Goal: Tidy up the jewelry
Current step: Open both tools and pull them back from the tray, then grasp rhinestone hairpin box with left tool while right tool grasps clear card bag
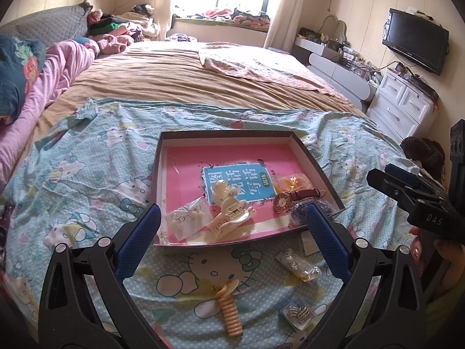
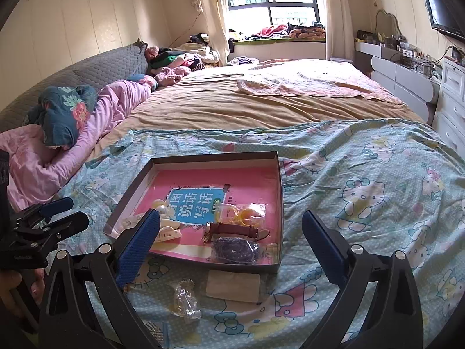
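A shallow cardboard box (image 1: 316,163) (image 2: 281,203) with a pink lining sits on the Hello Kitty sheet. Inside lie a cream hair claw (image 1: 232,218), a bag of earrings (image 1: 186,218), a brown-strap watch (image 1: 290,199) (image 2: 232,229), a purple beaded piece (image 2: 235,250) and a bag with orange items (image 2: 242,213). On the sheet in front lie a bagged chain (image 1: 298,264) (image 2: 184,302), a cream spiral hair tie (image 1: 231,314), a small bag of silver beads (image 1: 298,312) and a tan card (image 2: 232,286). My left gripper (image 1: 232,218) is open and empty at the box's near edge. My right gripper (image 2: 231,226) is open and empty, just right of it.
The sheet covers the near part of a large bed with a tan cover (image 1: 189,78). Pink bedding and pillows (image 1: 58,67) lie at the left. White drawers (image 1: 401,107) and a wall TV (image 1: 415,40) stand at the right.
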A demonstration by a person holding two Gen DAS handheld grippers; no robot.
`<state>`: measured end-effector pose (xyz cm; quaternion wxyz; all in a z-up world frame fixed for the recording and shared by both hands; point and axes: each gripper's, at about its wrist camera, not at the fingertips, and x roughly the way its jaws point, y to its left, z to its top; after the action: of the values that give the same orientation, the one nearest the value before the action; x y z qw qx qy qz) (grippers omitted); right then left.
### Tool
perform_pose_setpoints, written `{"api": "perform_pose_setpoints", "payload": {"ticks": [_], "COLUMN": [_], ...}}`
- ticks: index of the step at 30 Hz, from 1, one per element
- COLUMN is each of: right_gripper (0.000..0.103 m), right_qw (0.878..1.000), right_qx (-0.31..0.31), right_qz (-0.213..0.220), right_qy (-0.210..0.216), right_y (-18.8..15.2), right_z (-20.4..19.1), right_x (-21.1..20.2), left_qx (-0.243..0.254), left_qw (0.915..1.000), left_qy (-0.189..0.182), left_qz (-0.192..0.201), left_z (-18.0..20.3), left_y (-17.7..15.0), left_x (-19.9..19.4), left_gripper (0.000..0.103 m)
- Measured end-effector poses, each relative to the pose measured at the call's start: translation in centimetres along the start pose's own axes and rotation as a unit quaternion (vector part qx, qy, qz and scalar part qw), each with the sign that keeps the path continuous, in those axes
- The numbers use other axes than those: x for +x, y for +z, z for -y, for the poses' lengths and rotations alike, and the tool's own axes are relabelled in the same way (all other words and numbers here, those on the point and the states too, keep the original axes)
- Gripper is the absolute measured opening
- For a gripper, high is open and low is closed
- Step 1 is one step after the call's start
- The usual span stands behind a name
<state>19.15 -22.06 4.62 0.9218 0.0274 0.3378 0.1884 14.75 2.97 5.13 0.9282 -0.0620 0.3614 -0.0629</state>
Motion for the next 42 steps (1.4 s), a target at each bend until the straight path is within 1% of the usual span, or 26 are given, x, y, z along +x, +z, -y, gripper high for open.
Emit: {"api": "perform_pose_setpoints", "payload": {"ticks": [10, 17, 26, 35, 42], "right_gripper": [0.097, 0.097, 0.097, 0.097, 0.097], "right_qw": [1.0, 1.0, 1.0, 0.999, 0.999], "right_qx": [-0.009, -0.015, -0.021, -0.032, -0.034], "right_qz": [0.02, 0.024, 0.015, -0.009, -0.027], "right_qy": [0.003, 0.0, -0.001, 0.004, 0.008], "right_y": [-0.3, -1.3, -2.6, -4.4, -5.6], "right_z": [-0.6, -0.6, -0.5, -0.4, -0.2], "right_x": [-2.7, -4.1, -4.7, -4.3, -3.8], "left_qx": [0.008, 0.017, 0.028, 0.036, 0.05], "left_qw": [0.9997, 0.9995, 0.9996, 0.9991, 0.9981], "left_qy": [0.0, 0.002, 0.005, 0.002, -0.005], "left_qz": [0.023, 0.026, 0.005, -0.022, -0.036], "left_z": [1.0, 1.5, 1.8, 2.5, 3.5], "left_y": [-0.6, -1.5, -4.0, -6.6, -7.9], "left_x": [-2.6, -3.6, -3.3, -2.4, -2.0], "left_gripper": [0.093, 0.093, 0.093, 0.093, 0.093]}}
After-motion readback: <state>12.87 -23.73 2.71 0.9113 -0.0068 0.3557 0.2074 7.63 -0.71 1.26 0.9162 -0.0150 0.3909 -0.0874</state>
